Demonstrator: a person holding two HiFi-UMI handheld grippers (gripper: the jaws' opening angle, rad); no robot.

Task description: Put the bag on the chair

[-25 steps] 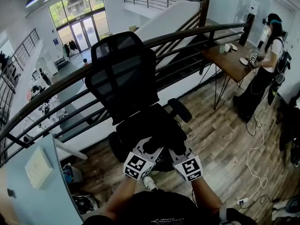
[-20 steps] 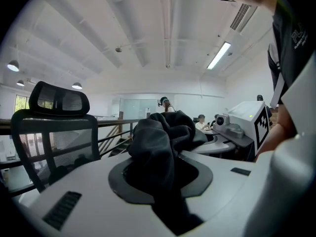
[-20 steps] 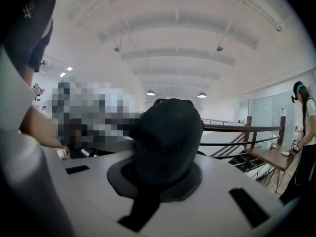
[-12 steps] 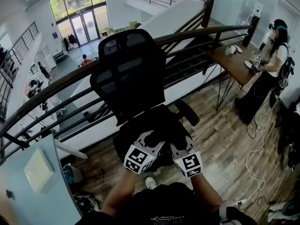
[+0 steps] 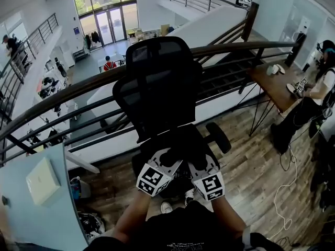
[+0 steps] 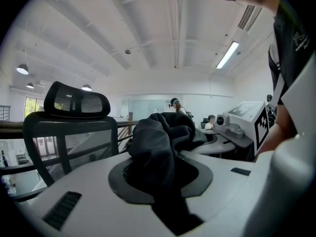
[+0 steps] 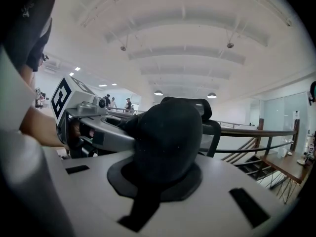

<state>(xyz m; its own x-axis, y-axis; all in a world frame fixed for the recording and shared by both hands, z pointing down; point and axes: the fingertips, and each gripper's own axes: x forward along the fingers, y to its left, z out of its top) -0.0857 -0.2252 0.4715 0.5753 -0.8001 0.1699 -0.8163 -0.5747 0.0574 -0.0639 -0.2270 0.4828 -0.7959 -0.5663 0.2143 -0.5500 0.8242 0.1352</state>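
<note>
A black office chair [image 5: 159, 82] with a mesh back and headrest stands against the railing, facing me. The black fabric bag [image 5: 180, 146] hangs bunched over the chair's seat, dark against dark, so I cannot tell whether it touches the seat. My left gripper [image 5: 166, 160] is shut on one fold of the bag [image 6: 160, 142]. My right gripper [image 5: 198, 165] is shut on a rounded bulge of the bag [image 7: 170, 132]. The two grippers sit close side by side. The chair's headrest [image 6: 76, 100] shows behind the bag in the left gripper view.
A dark metal railing [image 5: 63, 95] runs behind the chair, with a drop to a lower floor beyond. A wooden desk [image 5: 275, 85] and a standing person [image 5: 314, 103] are at the right. Cables [image 5: 285, 192] lie on the wood floor. A pale blue panel [image 5: 36, 192] stands at the left.
In the head view the chair and railing have shifted right and slightly up. Both grippers have kept their hold on the bag over the seat.
</note>
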